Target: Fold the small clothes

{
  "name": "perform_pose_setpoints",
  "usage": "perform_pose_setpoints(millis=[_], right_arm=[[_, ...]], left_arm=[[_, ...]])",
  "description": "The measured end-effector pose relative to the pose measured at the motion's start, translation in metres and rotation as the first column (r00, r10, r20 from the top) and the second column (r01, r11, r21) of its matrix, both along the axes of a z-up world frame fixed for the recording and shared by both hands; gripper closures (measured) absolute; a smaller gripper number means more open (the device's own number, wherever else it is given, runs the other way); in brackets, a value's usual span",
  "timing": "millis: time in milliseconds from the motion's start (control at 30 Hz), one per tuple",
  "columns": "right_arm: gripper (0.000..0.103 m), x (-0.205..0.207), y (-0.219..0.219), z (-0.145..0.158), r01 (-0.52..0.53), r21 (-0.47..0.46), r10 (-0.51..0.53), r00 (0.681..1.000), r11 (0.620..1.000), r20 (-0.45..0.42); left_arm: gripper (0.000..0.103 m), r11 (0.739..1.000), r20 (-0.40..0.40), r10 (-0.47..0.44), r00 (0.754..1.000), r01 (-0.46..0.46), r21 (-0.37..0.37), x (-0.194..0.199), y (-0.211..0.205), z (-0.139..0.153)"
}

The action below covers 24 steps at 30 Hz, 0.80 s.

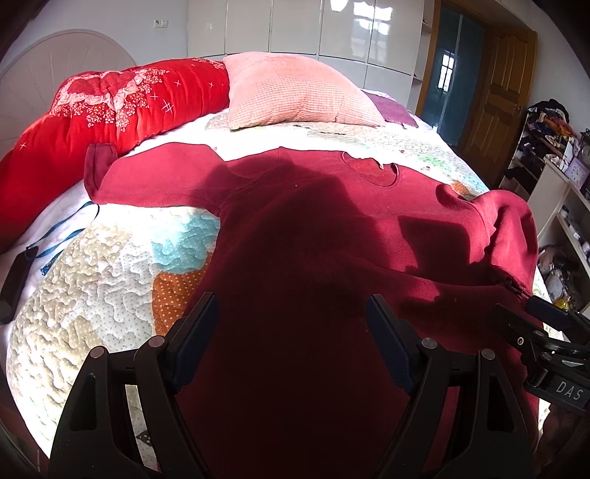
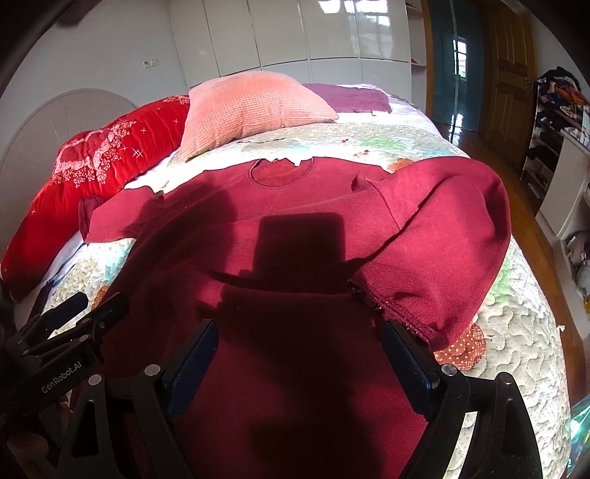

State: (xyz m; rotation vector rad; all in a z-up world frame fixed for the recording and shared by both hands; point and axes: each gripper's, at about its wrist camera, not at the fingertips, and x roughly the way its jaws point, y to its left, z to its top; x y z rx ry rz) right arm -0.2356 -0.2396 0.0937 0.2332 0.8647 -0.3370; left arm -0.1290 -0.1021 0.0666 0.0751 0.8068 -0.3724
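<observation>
- a dark red sweater (image 1: 295, 228) lies flat on the quilt (image 1: 92, 280), neck hole toward the pillows, hem toward the cameras.
- its left sleeve (image 1: 155, 173) stretches straight out toward the red bolster (image 1: 92, 110), the cuff turned down at the end.
- its right sleeve (image 2: 442, 235) is folded inward over the body, the cuff edge (image 2: 398, 313) resting on the lower front of the sweater.
- left gripper (image 1: 291, 313) hangs above the sweater's lower body, fingers spread wide, nothing between them.
- in the left view its left finger (image 1: 195, 331) sits at the sweater's side edge, where cloth meets quilt; the right finger (image 1: 387, 335) is over the cloth.
- right gripper (image 2: 298, 342) is also spread wide above the lower body and holds nothing.
- its right finger (image 2: 405, 364) is just beside the folded sleeve's cuff edge; whether it touches the cloth cannot be told.
- each gripper shows at the edge of the other's view: the right one (image 1: 545, 328) low at the right of the left view, the left one (image 2: 84, 313) low at the left of the right view.
- strong shadows of the tools fall across the sweater's chest.
- a pink pillow (image 2: 250, 107) lies beyond the neck, a purple cloth (image 2: 346, 97) beside it.
- a dark case (image 1: 14, 280) with a blue cord (image 1: 70, 228) lies on the quilt near the bolster.
- white wardrobe (image 2: 295, 33) and a wooden door (image 1: 497, 95) stand behind the bed.
</observation>
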Motion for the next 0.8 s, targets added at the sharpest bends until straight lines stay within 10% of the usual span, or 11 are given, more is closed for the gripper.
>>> perform_pose_setpoints(millis=[567,800], right_arm=[[0.015,0.081,0.015,-0.013,-0.092,-0.011,0.092,0.996,0.996,-0.018],[0.015,0.122,0.029,-0.028,-0.155,0.022,0.156,0.987,0.988,-0.041]], left_arm=[[0.021,0.992,-0.053,0.125,0.991,-0.126,-0.015,0.071,0.053,-0.005],[0.021,0.954,-0.111,0.292,0.95,-0.297,-0.031,0.14,0.124,-0.01]])
